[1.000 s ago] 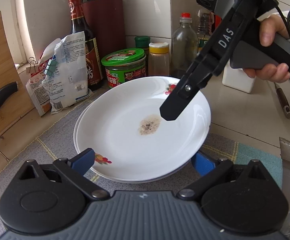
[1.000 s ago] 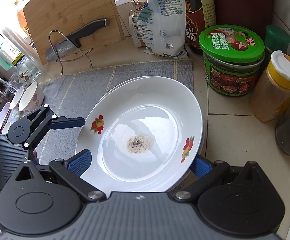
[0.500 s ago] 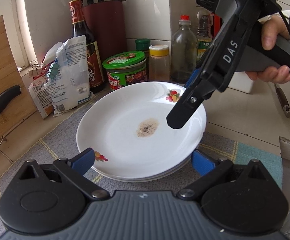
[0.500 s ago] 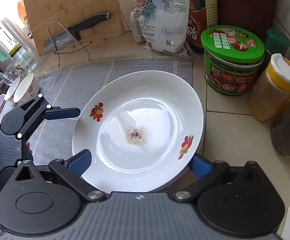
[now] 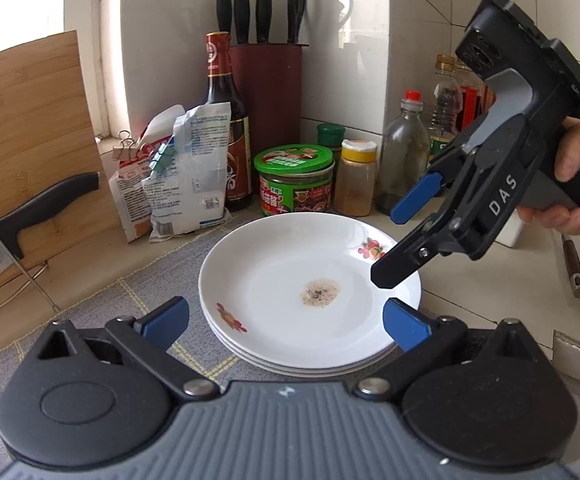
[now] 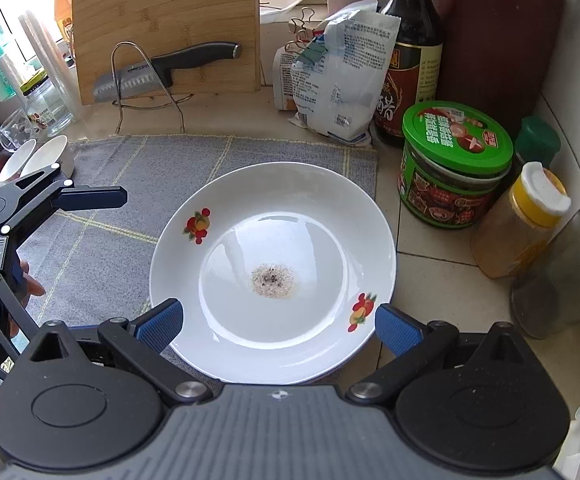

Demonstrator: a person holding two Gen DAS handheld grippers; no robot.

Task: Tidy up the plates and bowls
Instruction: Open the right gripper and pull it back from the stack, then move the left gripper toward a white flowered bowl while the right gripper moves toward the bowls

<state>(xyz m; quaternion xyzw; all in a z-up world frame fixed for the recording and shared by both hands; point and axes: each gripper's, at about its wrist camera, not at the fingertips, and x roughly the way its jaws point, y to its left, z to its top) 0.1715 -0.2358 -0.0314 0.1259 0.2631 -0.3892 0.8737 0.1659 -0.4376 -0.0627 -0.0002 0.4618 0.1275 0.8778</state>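
Observation:
A stack of white plates [image 5: 309, 280] with fruit decals rests on a grey mat [image 5: 130, 300]. The top plate [image 6: 274, 272] has a small speckled smear in its middle. My left gripper [image 5: 284, 306] is open just short of the stack's near rim, touching nothing. My right gripper [image 5: 387, 248] hangs open above the stack's right rim, held by a hand [image 5: 569, 184]. In the right wrist view my right gripper [image 6: 278, 308] straddles the near rim from above, and one finger [image 6: 90, 196] of the left gripper shows on the left. Two small white bowls [image 6: 42, 156] lean at the far left.
Behind the stack stand a green-lidded jar [image 5: 293, 180], a yellow-capped shaker [image 5: 355, 178], a glass bottle [image 5: 405, 152], a soy sauce bottle [image 5: 222, 120], a knife block [image 5: 266, 92] and clipped bags [image 5: 182, 172]. A cleaver [image 6: 162, 72] on a wire rack leans against a bamboo board [image 6: 162, 20].
The top plate has settled level on the stack. Both grippers have drawn back from it, and the right gripper has risen above the rim.

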